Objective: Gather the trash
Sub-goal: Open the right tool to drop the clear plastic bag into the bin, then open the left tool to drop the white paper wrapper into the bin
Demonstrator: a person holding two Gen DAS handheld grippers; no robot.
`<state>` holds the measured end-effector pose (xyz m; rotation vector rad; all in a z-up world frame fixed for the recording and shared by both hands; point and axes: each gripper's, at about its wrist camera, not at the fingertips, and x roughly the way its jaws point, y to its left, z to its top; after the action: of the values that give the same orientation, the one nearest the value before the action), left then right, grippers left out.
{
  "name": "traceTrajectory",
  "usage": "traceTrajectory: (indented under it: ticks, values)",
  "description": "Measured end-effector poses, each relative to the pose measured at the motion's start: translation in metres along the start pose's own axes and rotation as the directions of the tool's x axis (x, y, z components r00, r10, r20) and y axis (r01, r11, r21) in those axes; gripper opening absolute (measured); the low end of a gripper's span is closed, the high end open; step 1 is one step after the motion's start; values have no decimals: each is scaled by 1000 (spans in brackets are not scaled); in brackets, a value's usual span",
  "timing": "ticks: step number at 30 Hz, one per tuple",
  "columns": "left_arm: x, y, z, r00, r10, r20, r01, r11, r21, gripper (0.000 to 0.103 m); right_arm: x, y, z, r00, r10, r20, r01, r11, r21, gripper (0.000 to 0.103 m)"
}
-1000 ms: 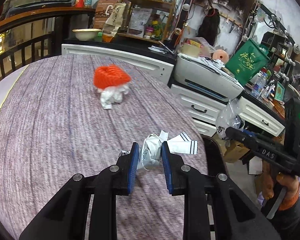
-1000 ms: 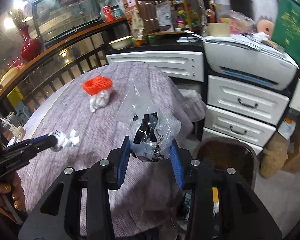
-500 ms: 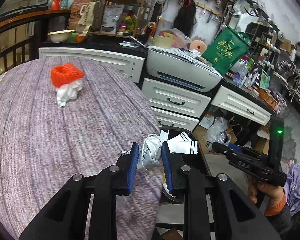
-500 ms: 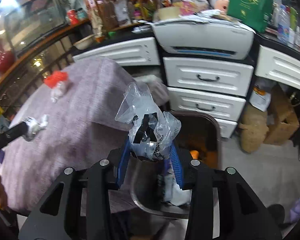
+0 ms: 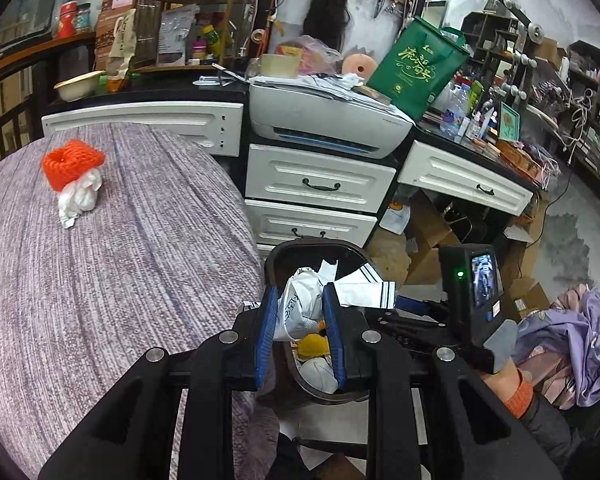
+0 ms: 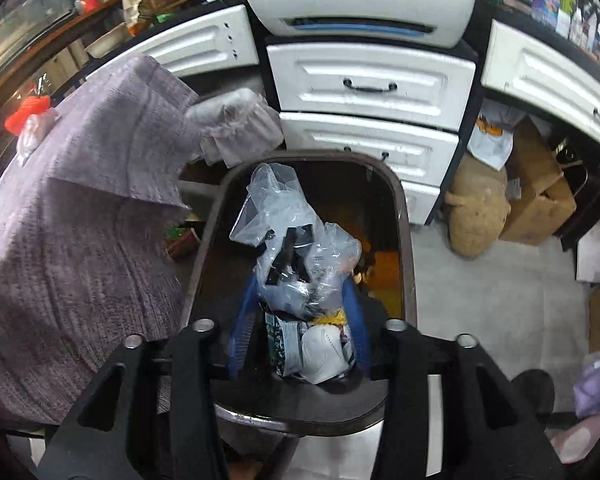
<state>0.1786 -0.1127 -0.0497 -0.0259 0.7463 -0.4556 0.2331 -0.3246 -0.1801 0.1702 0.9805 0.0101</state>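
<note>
My left gripper [image 5: 300,300] is shut on a crumpled white paper wrapper [image 5: 297,312] and holds it just past the table edge, above the dark brown bin [image 5: 273,260]. In the right wrist view my right gripper [image 6: 300,284] hangs over the same bin [image 6: 404,216]. Its jaws are opening, and a clear plastic bag [image 6: 283,216] of scraps stands loose between them. More trash lies in the bin below. On the cloth-covered table [image 5: 99,300] remain an orange foam net [image 5: 69,162] and a white crumpled tissue [image 5: 79,198], touching each other.
White drawers [image 5: 320,184] and a printer [image 5: 328,120] stand behind the bin. Cardboard boxes [image 6: 540,200] and a tan sack [image 6: 476,216] sit on the floor to the right. Purple fabric [image 5: 572,344] lies near a hand with an orange cuff [image 5: 518,394].
My left gripper carried the paper rightward from over the table to above the bin. My right gripper sank down over the bin with the bag, and its jaws have widened.
</note>
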Motion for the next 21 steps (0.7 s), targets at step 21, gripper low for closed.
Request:
traceTrajectory:
  ticks: [21]
  values:
    - [59, -52, 6, 993, -31, -110, 46, 990, 134, 24, -61, -63, -14, 992, -69, 102, 53, 987, 153, 77]
